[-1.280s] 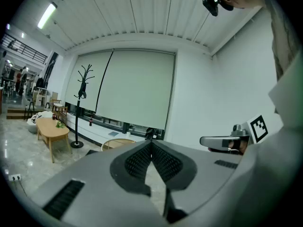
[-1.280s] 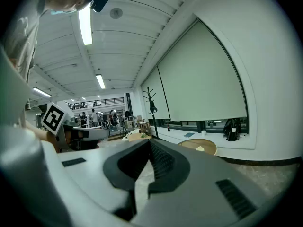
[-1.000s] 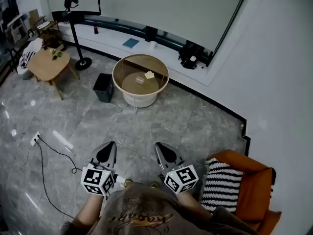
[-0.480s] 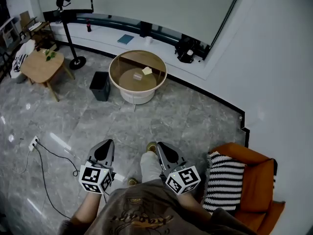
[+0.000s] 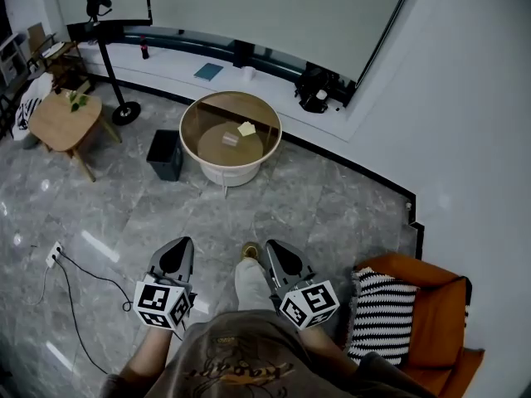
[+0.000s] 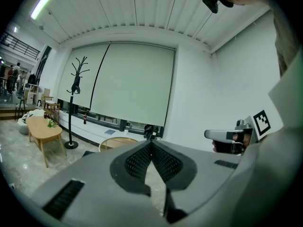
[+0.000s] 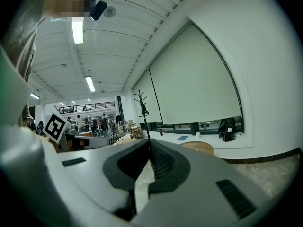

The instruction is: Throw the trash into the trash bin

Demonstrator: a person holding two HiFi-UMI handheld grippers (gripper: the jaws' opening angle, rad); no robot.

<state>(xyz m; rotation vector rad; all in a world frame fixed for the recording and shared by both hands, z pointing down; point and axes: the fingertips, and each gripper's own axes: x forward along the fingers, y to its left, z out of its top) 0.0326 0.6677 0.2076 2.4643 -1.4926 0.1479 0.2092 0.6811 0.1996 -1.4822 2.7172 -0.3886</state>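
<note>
The trash sits on the round glass-topped surface [image 5: 267,143] across the room. A pale yellow crumpled scrap [image 5: 246,128] lies toward its far right edge, and a smaller pinkish piece [image 5: 230,139] lies near its centre. Whether either rests on the glass or on the shelf beneath is hard to tell. The black trash bin [image 5: 165,154] stands on the grey marble floor [image 5: 332,214], just beside the surface's left edge, so the carry from surface to bin looks short.

The left tool [image 5: 183,244] and the right tool [image 5: 270,245] are held low in front of the person's body, side by side, pointing toward the surface. Both are clenched, the ribbed pads meeting with nothing between them. That looks like a carrying posture, not a reach, since the trash is well apart from both tools. A shoe [image 5: 249,251] shows on the floor between them, stepped forward.

The task seems to be at its approach stage, with no piece picked up yet. An orange armchair [image 5: 431,322] stands at the person's right.
</note>
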